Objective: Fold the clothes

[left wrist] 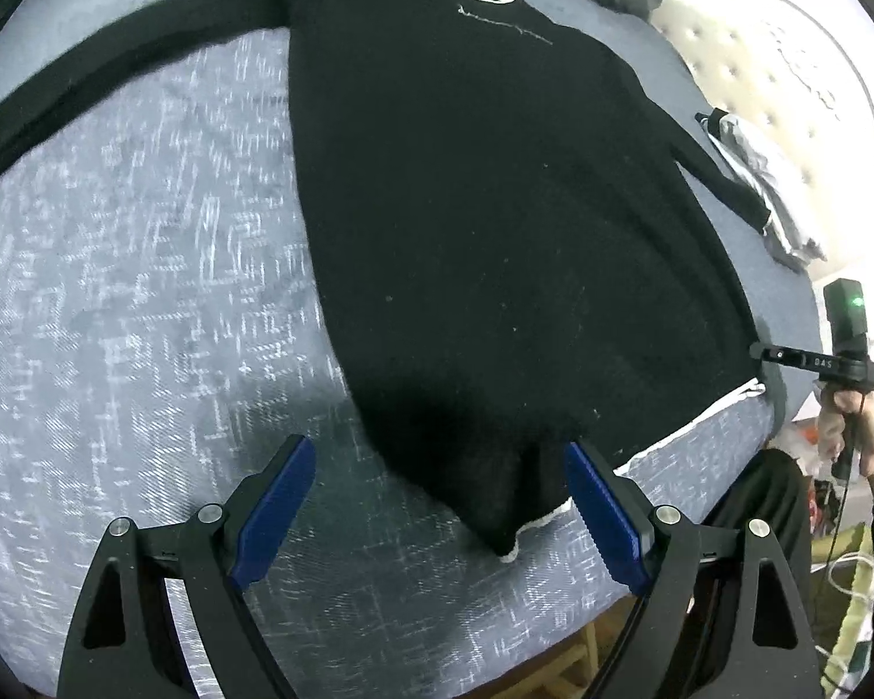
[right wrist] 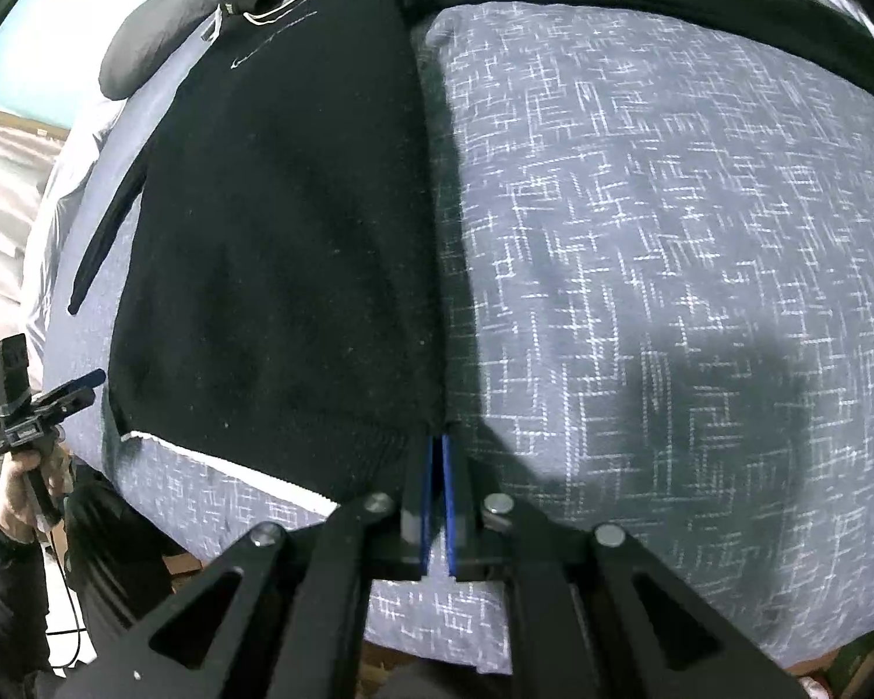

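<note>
hidden: we lose the black knit sweater [left wrist: 495,221]'s collar under dark clothing at the far edge.
edges: its white-trimmed hem lies along the near edge of the blue-grey patterned bed [left wrist: 145,303].
left gripper [left wrist: 440,515]: jaws wide, straddling a hem corner, gripping nothing.
right gripper [right wrist: 436,501]: pinched on the other hem corner.
around: grey folded garment [left wrist: 769,186] beside one sleeve.

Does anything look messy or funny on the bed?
Mostly no. The black sweater lies flat on the bed, but one sleeve sticks straight out sideways, and its bottom corner pokes out, slightly crooked.
</note>
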`<state>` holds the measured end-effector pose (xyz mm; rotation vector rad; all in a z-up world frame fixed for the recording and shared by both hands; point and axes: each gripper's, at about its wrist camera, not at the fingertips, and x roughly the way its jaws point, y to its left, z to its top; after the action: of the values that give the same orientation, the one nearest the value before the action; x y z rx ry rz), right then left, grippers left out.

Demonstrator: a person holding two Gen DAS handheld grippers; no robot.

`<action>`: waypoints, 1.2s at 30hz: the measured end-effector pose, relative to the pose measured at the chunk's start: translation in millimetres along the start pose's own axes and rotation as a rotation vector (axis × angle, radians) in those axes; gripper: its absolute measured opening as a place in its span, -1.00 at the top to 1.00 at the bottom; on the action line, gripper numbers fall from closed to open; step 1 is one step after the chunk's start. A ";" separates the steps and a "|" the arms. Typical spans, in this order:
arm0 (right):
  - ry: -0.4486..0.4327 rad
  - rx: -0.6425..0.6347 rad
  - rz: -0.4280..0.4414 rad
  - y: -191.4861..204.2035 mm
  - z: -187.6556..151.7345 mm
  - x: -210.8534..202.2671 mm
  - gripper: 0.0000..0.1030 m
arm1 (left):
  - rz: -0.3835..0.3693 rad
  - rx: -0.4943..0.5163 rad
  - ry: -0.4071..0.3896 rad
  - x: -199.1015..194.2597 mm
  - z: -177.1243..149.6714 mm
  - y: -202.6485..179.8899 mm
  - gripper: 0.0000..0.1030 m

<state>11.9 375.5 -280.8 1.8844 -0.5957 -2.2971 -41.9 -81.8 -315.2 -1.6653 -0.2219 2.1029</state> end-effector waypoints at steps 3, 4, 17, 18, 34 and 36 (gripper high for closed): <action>-0.001 -0.001 0.001 1.4 0.2 0.1 0.95 | -0.013 -0.010 0.014 5.6 -2.8 0.7 -0.72; -0.001 -0.001 0.001 1.8 0.3 0.1 0.95 | -0.016 -0.015 0.020 7.4 -3.4 1.4 -0.72; -0.008 -0.012 -0.002 13.7 -0.2 0.3 0.94 | -0.046 0.028 -0.005 -3.0 -5.5 -4.5 0.87; -0.011 -0.016 0.001 17.7 -1.6 0.9 0.94 | -0.046 0.033 -0.013 -8.1 -5.3 -5.0 0.87; 0.014 -0.079 -0.010 27.0 -11.9 6.0 0.94 | 0.046 0.072 0.015 -39.5 -19.9 10.9 1.00; 0.022 -0.064 0.007 24.5 -13.5 8.8 0.90 | 0.056 0.054 0.025 -34.0 -25.3 19.2 1.00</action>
<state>19.0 347.1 -282.0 1.8730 -0.5186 -2.2599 -16.5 -117.3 -299.3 -1.6834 -0.1116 2.1086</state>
